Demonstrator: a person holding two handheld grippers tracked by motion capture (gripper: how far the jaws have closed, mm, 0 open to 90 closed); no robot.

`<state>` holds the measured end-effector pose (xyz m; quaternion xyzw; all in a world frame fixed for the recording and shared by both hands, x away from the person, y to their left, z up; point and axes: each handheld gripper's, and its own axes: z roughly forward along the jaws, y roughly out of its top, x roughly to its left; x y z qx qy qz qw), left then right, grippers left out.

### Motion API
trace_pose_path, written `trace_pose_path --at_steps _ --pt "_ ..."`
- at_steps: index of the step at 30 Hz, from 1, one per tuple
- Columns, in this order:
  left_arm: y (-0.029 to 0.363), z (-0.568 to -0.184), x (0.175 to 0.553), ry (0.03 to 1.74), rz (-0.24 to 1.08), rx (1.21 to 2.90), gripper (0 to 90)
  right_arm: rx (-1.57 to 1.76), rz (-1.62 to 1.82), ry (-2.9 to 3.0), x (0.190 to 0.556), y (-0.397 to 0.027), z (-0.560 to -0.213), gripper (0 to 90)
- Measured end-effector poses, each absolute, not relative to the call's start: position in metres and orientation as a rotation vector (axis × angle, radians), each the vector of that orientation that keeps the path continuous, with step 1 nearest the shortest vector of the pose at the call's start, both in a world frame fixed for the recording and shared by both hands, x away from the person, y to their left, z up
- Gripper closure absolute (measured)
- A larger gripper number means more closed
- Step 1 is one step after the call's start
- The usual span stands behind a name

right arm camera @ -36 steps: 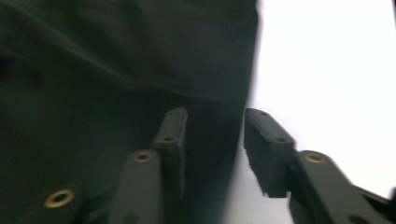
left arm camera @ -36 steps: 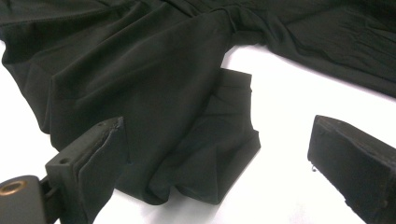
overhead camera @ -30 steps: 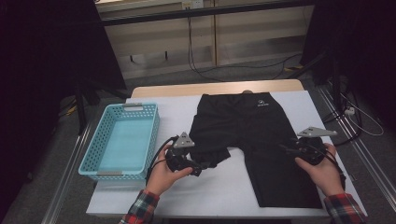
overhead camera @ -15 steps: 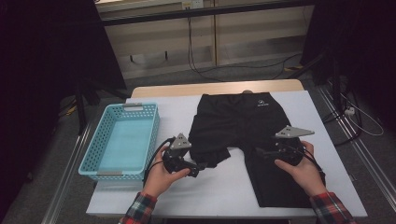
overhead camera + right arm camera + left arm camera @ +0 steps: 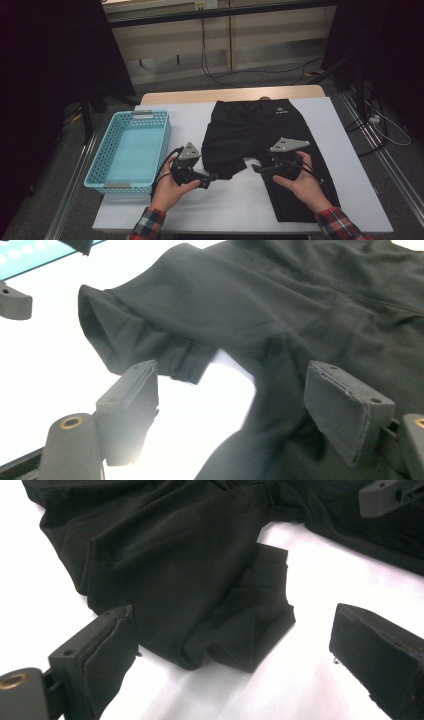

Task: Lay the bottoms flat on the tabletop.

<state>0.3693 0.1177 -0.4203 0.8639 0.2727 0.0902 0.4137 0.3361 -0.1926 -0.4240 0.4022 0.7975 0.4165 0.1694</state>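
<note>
Both hand-held grippers, left (image 5: 212,178) and right (image 5: 256,169), were wide apart and empty; the right one's jaws had just opened. The black pants (image 5: 260,135), soft, light and floppy, lay on the white worktop (image 5: 350,165) toward twelve o'clock, best pinched at a leg hem.

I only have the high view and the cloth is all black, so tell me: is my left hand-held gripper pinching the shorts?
Observer: No. The left hand-held gripper stands open; the bunched leg of the black shorts lies between its jaws, unpinched.
Operator: And the right one?
Observer: The right hand-held gripper has just been opening; its jaws stand apart over the crotch, with nothing clamped.
Operator: Is that bunched leg lying flat?
Observer: No, its end is crumpled and doubled over on itself.
</note>
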Motion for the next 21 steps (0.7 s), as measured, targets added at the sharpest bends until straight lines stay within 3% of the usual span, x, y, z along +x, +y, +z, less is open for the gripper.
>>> trace_pose_path --at_steps 9,14,21 --pt "0.116 -0.423 0.369 0.679 0.233 2.184 9.2 1.092 1.174 2.306 0.338 -0.175 -0.429 22.5" --pt "0.112 -0.425 0.368 0.662 0.246 2.184 25.9 1.094 1.176 2.313 0.338 -0.175 -0.429 22.5" --pt "0.103 -0.434 0.37 0.654 0.242 2.221 38.2 1.096 1.164 2.324 0.338 -0.176 -0.429 21.6"
